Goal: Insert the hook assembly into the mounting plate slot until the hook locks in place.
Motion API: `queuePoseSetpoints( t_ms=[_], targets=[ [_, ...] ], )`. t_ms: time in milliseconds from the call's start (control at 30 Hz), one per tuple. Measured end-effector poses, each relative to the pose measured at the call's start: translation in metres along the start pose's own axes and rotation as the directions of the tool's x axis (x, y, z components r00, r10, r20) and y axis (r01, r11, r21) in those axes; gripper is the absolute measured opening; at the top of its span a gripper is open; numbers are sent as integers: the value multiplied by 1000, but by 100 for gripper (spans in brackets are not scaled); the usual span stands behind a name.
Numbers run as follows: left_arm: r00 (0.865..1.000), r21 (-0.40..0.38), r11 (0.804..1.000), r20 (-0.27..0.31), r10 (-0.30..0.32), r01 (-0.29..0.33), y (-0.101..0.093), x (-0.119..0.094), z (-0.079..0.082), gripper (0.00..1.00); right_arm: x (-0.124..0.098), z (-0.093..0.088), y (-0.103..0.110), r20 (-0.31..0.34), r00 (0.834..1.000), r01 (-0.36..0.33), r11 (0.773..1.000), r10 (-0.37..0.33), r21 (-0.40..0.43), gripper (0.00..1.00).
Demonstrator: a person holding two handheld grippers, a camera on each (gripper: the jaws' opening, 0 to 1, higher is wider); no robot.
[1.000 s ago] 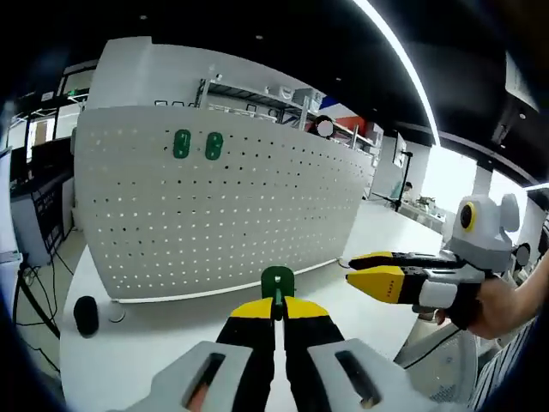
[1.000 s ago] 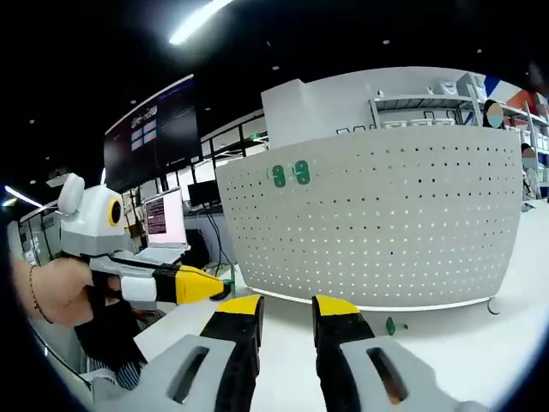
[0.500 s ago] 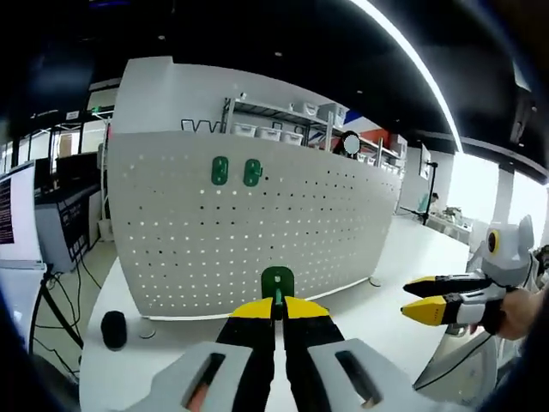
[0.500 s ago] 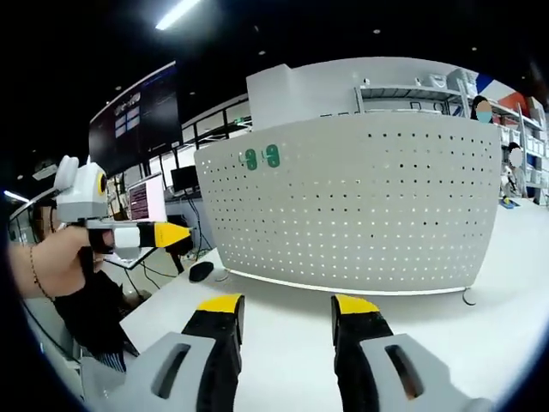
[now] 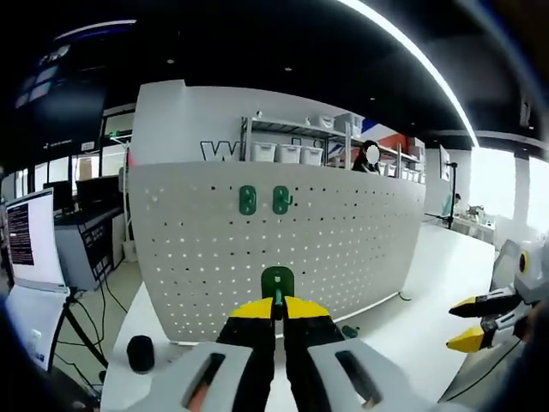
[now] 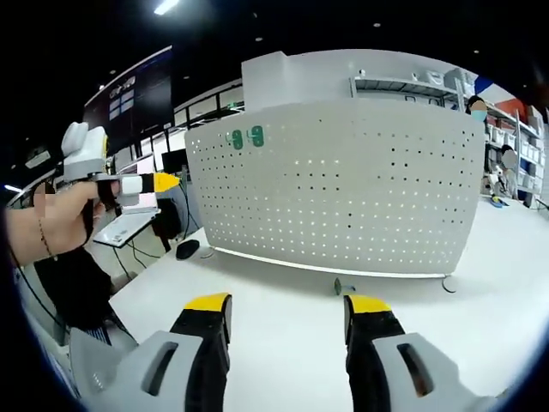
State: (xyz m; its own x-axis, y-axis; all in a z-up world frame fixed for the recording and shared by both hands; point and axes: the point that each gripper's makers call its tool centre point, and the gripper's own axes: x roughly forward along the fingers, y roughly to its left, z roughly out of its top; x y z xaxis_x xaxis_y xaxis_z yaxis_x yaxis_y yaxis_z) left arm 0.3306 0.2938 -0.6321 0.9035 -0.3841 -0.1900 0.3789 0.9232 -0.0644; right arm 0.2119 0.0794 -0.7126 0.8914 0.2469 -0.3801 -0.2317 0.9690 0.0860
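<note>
Standing upright in left tongs (image 5: 276, 307), green hook (image 5: 277, 281) faces pegboard (image 5: 343, 249).

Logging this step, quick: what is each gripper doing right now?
Left gripper: shut on the green hook, facing the pegboard.
Right gripper: open, holding nothing, above the white table.

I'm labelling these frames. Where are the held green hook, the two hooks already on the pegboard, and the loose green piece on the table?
Held hook (image 5: 277, 281), left gripper view, its rounded plate.
Mounted hooks (image 5: 248, 200), left gripper view, the left one's plate.
Loose piece (image 6: 339, 287), right gripper view, its body on the table.
</note>
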Motion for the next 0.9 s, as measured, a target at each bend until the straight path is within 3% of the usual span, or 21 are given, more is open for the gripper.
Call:
queuePoseSetpoints(
  t_ms=[467, 633, 900],
  targets=[
    [995, 36, 996, 66, 74, -77, 16, 12, 22, 1, -17, -27, -19, -67, 997, 43, 999, -42, 8, 57],
    [990, 74, 991, 92, 109, -116, 24, 17, 26, 1, -22, -38, -22, -93, 994, 53, 998, -51, 17, 59],
    [981, 64, 985, 124, 150, -159, 37, 26, 38, 1, -27, -50, -24, -127, 990, 69, 997, -66, 19, 64]
  ],
)
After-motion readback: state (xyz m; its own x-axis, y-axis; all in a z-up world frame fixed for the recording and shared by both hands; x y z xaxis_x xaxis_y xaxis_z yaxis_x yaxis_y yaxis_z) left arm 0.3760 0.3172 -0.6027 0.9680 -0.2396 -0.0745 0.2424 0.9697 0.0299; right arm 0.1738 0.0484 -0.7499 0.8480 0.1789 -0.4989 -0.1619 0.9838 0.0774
